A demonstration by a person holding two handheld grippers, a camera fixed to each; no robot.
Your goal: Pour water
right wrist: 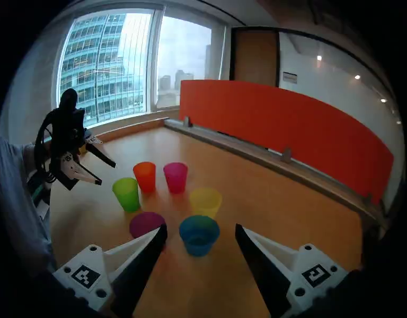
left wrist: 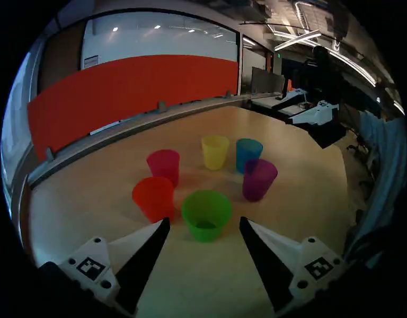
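Note:
Six plastic cups stand in a loose ring on the wooden table [left wrist: 288,233]. In the left gripper view the green cup [left wrist: 206,214] is nearest, just ahead of my open left gripper [left wrist: 203,219]. Around it stand the orange cup [left wrist: 154,197], pink cup [left wrist: 164,165], yellow cup [left wrist: 214,151], blue cup [left wrist: 248,153] and purple cup [left wrist: 258,178]. In the right gripper view the blue cup [right wrist: 198,234] sits just ahead of my open right gripper [right wrist: 200,228], and the purple cup [right wrist: 146,223] is by its left finger. The left gripper [right wrist: 107,174] hovers open beside the green cup [right wrist: 126,193].
A long orange partition [right wrist: 288,124] on a grey rail runs along the table's far side. Tall windows [right wrist: 108,74] stand behind the person's sleeve [right wrist: 18,212]. The right gripper [left wrist: 288,111] hangs over the table's far right edge, with office desks behind it.

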